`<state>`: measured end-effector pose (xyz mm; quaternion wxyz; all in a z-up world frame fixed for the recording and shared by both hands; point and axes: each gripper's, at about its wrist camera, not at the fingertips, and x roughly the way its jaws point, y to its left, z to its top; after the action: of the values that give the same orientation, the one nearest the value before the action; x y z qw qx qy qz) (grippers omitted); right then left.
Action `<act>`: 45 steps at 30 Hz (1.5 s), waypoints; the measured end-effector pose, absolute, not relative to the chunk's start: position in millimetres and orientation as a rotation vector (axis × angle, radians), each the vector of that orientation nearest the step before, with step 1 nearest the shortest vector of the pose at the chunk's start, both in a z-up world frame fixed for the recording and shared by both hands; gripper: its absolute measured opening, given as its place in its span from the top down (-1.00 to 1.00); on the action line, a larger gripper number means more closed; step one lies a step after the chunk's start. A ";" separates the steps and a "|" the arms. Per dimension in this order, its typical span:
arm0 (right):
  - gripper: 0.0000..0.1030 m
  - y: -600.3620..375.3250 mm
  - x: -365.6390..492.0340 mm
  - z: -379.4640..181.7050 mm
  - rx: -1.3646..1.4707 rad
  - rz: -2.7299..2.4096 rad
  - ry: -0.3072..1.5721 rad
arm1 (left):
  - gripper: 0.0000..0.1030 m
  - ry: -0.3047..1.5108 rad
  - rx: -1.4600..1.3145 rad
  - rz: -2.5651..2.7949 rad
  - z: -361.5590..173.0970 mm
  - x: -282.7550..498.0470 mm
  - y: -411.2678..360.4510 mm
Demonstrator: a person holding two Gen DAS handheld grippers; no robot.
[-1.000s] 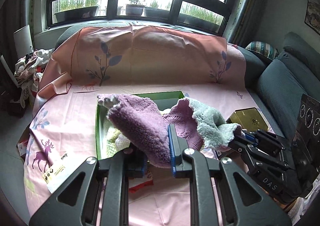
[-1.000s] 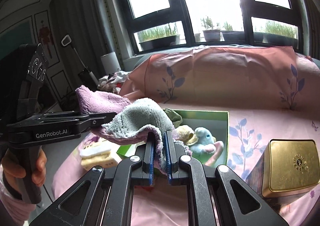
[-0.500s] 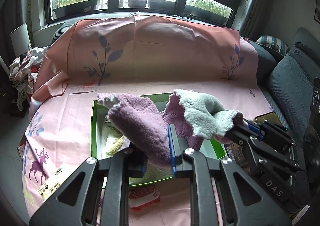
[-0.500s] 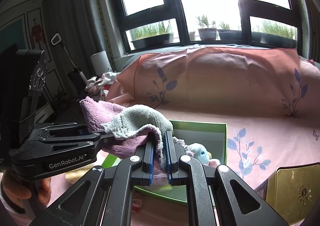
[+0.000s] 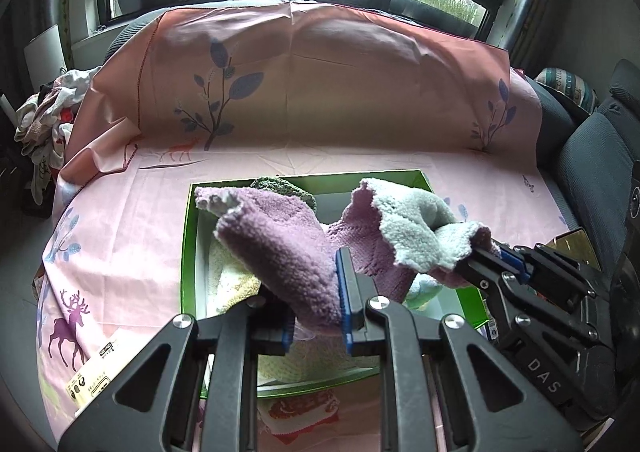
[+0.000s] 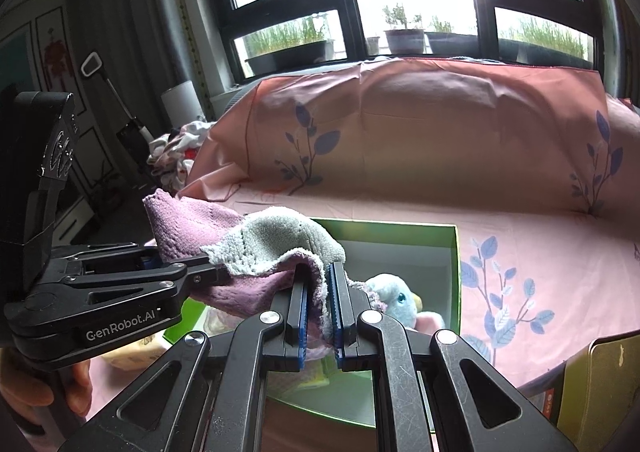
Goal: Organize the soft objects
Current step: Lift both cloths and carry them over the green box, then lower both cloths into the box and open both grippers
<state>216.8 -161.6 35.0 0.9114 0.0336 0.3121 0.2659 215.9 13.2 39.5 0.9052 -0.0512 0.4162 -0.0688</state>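
A purple towel (image 5: pixel 280 252) with a pale grey-green reverse side hangs stretched between both grippers, just above an open green box (image 5: pixel 188 252). My left gripper (image 5: pixel 316 304) is shut on its left end; the cloth bulges over the left finger and hides its tip. My right gripper (image 6: pixel 320 292) is shut on the other end, seen from the left wrist as a black gripper (image 5: pixel 492 256) at the right. In the right wrist view the towel (image 6: pixel 272 240) runs across to the left gripper (image 6: pixel 208 272). The box (image 6: pixel 456 252) holds a blue plush toy (image 6: pixel 392 296) and a cream towel (image 5: pixel 232 276).
The box lies on a pink printed sheet (image 5: pixel 360 155) over a sofa. A gold tin (image 6: pixel 600 372) stands right of the box. A red-and-white item (image 5: pixel 300 408) lies before the box's near edge. A clothes pile (image 5: pixel 44 119) sits far left. A hand (image 6: pixel 76 388) holds the left gripper.
Both grippers have carried the towel forward and lower, from in front of the green box to right over it. The gold tin has slid to the frame's edge. Both grips are unchanged.
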 end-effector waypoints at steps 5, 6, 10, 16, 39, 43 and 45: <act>0.79 -154.3 224.5 24.6 0.060 0.549 0.676 | 0.68 0.878 -0.101 -0.118 29.1 223.4 15.3; 0.79 -153.0 226.1 21.7 0.057 0.546 0.684 | 0.68 0.884 -0.099 -0.114 26.7 224.8 15.3; 0.79 -150.9 231.9 12.4 0.052 0.541 0.710 | 0.68 0.904 -0.092 -0.104 18.4 230.4 15.8; 0.79 -153.7 236.5 5.3 0.061 0.535 0.728 | 0.68 0.919 -0.084 -0.098 11.5 235.1 15.7; 0.79 -153.5 243.1 -4.9 0.060 0.515 0.769 | 0.67 0.950 -0.016 -0.081 -0.4 240.2 5.0; 0.79 -153.9 243.4 -5.2 0.065 0.513 0.768 | 0.67 0.953 -0.016 -0.077 -1.3 240.4 5.0; 0.79 -153.7 243.7 -5.8 0.062 0.511 0.767 | 0.66 0.956 -0.012 -0.074 -2.3 240.8 5.2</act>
<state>243.7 -153.7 -5.8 0.8953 0.0300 0.3698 0.2464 240.8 5.2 -2.3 0.8873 -0.0056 0.4598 -0.0357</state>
